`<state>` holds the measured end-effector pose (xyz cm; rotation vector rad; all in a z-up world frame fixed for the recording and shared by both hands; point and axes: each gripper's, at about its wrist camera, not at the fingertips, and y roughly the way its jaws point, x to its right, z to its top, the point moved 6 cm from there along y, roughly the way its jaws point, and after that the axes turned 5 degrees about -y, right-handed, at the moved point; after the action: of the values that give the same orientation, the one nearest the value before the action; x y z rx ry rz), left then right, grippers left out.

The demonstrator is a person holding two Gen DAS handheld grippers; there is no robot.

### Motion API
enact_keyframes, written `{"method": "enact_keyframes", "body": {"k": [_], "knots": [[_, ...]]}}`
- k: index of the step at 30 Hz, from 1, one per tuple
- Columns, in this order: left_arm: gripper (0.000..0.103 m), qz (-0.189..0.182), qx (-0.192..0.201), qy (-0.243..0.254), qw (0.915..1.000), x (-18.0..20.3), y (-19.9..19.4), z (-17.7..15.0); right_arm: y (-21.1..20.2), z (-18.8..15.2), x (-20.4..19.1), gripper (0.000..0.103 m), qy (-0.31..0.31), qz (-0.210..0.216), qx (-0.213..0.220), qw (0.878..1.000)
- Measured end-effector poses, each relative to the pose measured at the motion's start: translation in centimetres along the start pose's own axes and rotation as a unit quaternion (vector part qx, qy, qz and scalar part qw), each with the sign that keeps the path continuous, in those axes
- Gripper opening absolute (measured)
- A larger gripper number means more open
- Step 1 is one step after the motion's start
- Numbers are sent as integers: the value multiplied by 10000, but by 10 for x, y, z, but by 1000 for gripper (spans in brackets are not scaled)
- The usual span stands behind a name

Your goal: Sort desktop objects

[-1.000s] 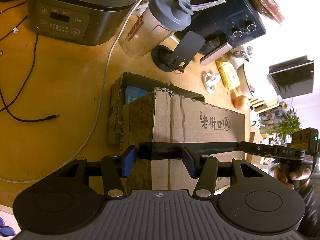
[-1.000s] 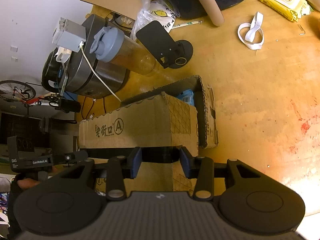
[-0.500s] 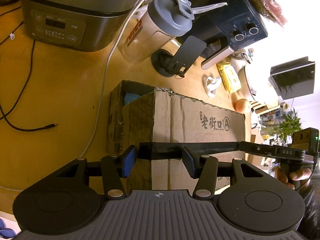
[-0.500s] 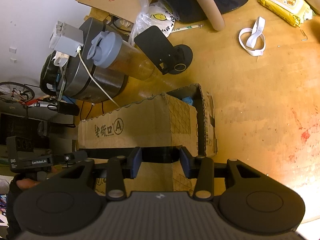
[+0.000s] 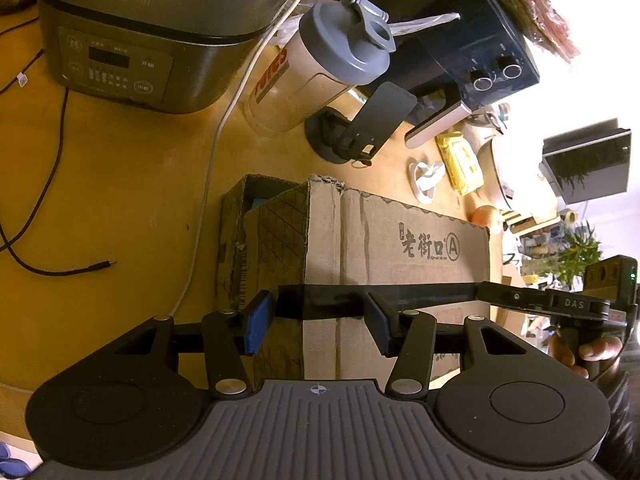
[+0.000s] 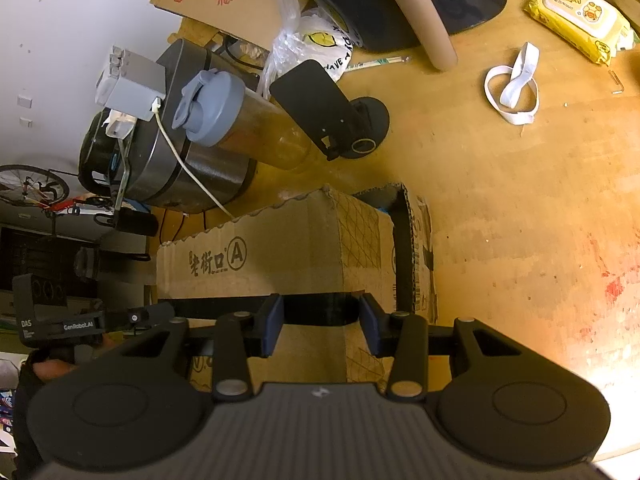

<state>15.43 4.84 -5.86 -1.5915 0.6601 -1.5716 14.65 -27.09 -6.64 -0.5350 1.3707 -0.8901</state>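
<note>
Both grippers, left [image 5: 318, 322] and right [image 6: 320, 328], parted, empty, flanking cardboard box [image 5: 400, 240]; bare desk [image 6: 520, 220] rightward.

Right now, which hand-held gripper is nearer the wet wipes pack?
Right. The right hand-held gripper is on the wet wipes pack side of the cardboard box; the left hand-held gripper opposite.

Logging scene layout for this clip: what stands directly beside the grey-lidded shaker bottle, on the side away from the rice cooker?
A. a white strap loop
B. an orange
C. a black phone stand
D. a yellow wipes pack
C. The black phone stand sits right against the shaker bottle, opposite the rice cooker; the wipes pack and strap loop lie well apart across the table.
</note>
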Motion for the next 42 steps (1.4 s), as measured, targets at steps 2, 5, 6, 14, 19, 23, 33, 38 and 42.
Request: {"method": "enact_keyframes", "body": {"k": [2, 5, 6, 14, 19, 23, 33, 38, 42], "knots": [[49, 2, 10, -1, 10000, 0, 0, 2, 0, 2, 0, 37, -1, -2, 5, 10000], [49, 8, 23, -2, 10000, 0, 1, 4, 1, 5, 0, 37, -3, -5, 12, 10000], [49, 7, 29, 0, 10000, 0, 1, 6, 1, 6, 0, 37, -4, -7, 14, 10000], [49, -4, 43, 20, 10000, 1, 2, 13, 3, 14, 0, 37, -6, -15, 34, 10000], [49, -15, 51, 29, 10000, 3, 5, 17, 3, 17, 2, 37, 2, -19, 53, 10000], [49, -13, 63, 41, 10000, 4, 6, 20, 3, 19, 2, 37, -7, -20, 54, 10000], [49, -8, 80, 43, 10000, 4, 6, 24, 4, 24, 3, 37, -30, -24, 58, 10000], [49, -18, 77, 15, 10000, 2, 4, 23, 5, 25, 3, 37, -26, -26, 65, 10000], [49, -19, 86, -4, 10000, 2, 5, 23, 5, 26, 3, 37, -18, -32, 68, 10000]]}}
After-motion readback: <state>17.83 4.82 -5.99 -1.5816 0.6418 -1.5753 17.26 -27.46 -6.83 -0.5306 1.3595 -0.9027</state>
